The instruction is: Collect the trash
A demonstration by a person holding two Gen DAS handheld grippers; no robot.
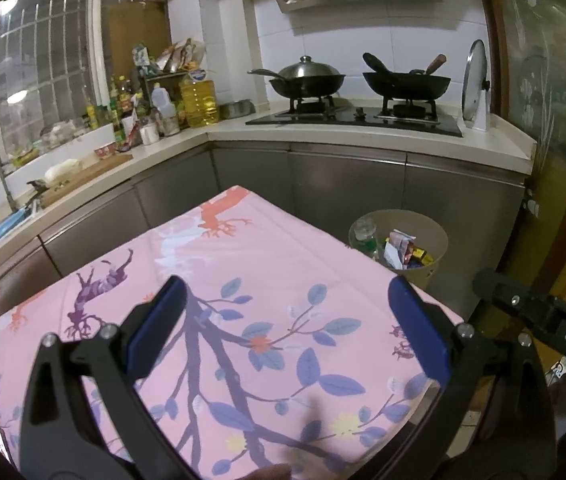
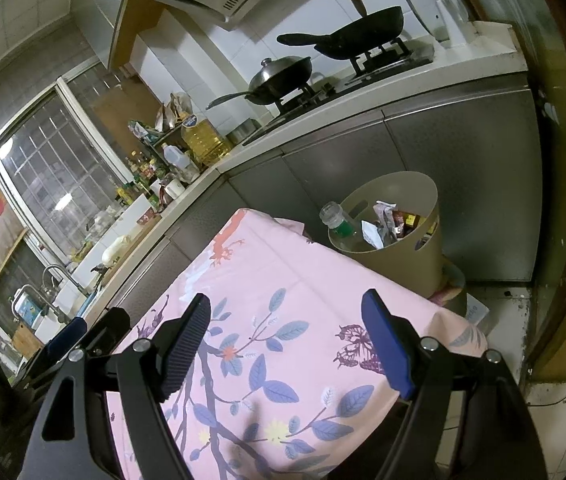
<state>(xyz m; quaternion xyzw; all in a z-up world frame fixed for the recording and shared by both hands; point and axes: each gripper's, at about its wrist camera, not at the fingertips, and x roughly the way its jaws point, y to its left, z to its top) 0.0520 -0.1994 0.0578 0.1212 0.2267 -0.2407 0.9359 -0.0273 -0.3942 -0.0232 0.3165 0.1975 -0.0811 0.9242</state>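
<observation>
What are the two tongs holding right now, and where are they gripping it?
Nothing. Both the left tongs and the right tongs stand open and empty above the pink tablecloth.

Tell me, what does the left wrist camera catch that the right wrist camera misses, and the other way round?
Only the left wrist view shows the open left gripper head-on and the cutting board clearly. Only the right wrist view shows the open right gripper head-on and the floor beside the bin. Both show the pink floral tablecloth, the beige trash bin filled with wrappers and a bottle, and two woks on the stove.
</observation>
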